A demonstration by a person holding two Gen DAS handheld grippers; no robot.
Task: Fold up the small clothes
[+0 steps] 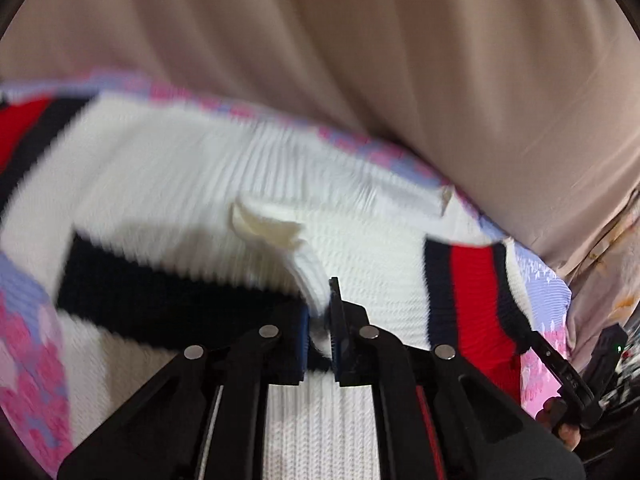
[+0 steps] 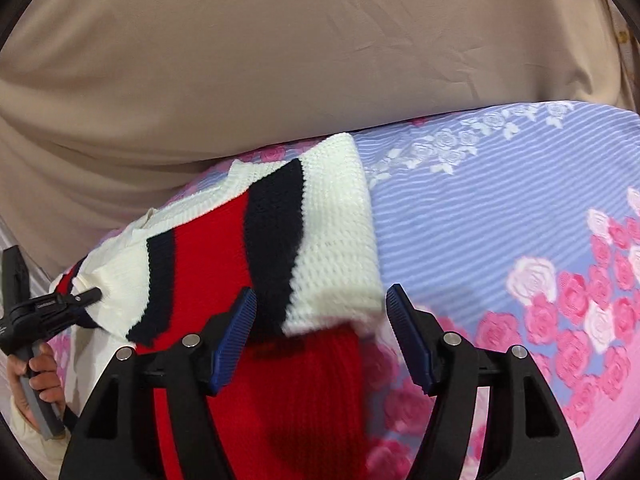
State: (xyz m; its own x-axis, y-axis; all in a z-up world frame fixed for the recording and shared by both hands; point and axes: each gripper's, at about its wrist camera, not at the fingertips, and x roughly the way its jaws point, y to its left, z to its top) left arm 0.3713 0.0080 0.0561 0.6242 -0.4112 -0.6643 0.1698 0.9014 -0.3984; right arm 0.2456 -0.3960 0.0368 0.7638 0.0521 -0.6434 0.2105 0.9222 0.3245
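A white knit sweater [image 1: 380, 248] with navy and red stripes lies on the bed, its cream neck label [image 1: 266, 228] facing up. My left gripper [image 1: 319, 312] is shut on a pinched ridge of its white knit. The right wrist view shows that same gripper [image 2: 94, 295] at the far left, nipping the white fabric. A folded striped part of the sweater [image 2: 304, 240] lies between the blue pads of my right gripper [image 2: 322, 320]. This gripper stands open, with a small gap at the right pad.
The sweater rests on a blue striped bedsheet [image 2: 500, 208] printed with pink and white roses. Behind the bed rises a beige cloth [image 2: 280, 60]. A person's hand [image 2: 38, 376] grips the left gripper's handle at the lower left.
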